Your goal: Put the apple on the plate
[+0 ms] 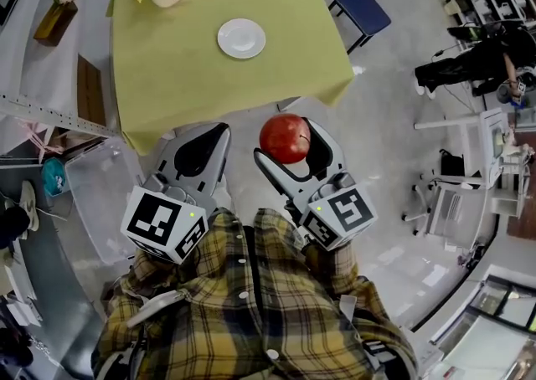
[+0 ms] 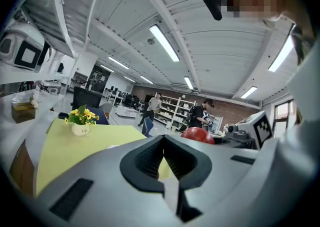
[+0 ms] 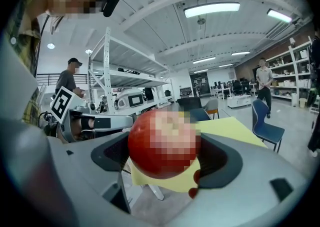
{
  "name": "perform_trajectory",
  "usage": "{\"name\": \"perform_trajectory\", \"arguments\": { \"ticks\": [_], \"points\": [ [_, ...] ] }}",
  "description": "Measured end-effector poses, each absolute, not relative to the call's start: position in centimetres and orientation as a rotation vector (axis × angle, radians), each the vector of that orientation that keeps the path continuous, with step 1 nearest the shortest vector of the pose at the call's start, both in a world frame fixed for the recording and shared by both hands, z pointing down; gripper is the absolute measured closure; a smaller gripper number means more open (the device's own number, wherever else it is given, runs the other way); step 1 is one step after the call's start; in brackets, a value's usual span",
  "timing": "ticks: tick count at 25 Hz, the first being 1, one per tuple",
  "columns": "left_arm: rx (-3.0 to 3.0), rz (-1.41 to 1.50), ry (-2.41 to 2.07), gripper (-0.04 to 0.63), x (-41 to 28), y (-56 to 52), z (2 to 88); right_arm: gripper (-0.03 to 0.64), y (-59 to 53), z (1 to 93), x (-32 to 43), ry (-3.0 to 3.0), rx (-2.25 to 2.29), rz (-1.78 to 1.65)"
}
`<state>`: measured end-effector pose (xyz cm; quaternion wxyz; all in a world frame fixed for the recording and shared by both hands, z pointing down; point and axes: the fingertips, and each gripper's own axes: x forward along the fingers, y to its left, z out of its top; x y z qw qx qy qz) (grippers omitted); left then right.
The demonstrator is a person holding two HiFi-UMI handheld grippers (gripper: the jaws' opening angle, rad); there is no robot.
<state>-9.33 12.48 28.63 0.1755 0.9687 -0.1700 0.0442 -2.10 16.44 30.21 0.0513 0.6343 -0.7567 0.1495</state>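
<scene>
Transport step, I'd say: my right gripper has its fingers clamped on the apple, the left gripper is pinched together and empty, and next I reach to the far plate on the tabletop.

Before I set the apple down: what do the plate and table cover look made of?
The plate: smooth, plain white with a raised rim, likely glazed ceramic or melamine. The table cover: matte yellow-green cloth, judging by corners draping over the edges.
</scene>
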Motion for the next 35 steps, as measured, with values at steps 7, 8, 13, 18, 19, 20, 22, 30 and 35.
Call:
{"name": "perform_trajectory", "arguments": {
  "ticks": [7,8,13,18,19,20,22,30,35],
  "points": [
    [2.707,0.163,-0.5,0.588,-8.4,10.5,29.9,0.227,14.5,31.0,-0.8,-2.297,1.924,0.505],
    [2.706,0.165,-0.505,0.588,-8.1,10.1,30.0,0.227,14.1,31.2,-0.5,-2.299,1.923,0.511],
    [2.707,0.159,-0.541,0.588,-5.7,7.8,30.1,0.227,11.8,31.5,1.9,-2.324,1.901,0.506],
    [2.715,0.144,-0.583,0.588,-2.2,5.5,29.6,0.227,9.3,30.9,5.6,-2.357,1.865,0.477],
    [2.717,0.138,-0.594,0.588,-1.5,5.1,29.4,0.226,8.9,30.8,6.3,-2.363,1.856,0.471],
    [2.717,0.13,-0.608,0.588,-0.8,4.6,29.2,0.227,8.5,30.7,7.1,-2.37,1.847,0.464],
    [2.718,0.112,-0.644,0.588,0.8,3.6,28.8,0.227,7.5,30.3,8.9,-2.388,1.826,0.442],
    [2.707,0.086,-0.768,0.588,5.6,1.7,28.0,0.226,4.9,29.6,14.1,-2.474,1.715,0.411],
    [2.688,0.088,-0.847,0.587,6.4,1.2,28.3,0.226,3.7,29.8,15.1,-2.53,1.652,0.405]
  ]
}}
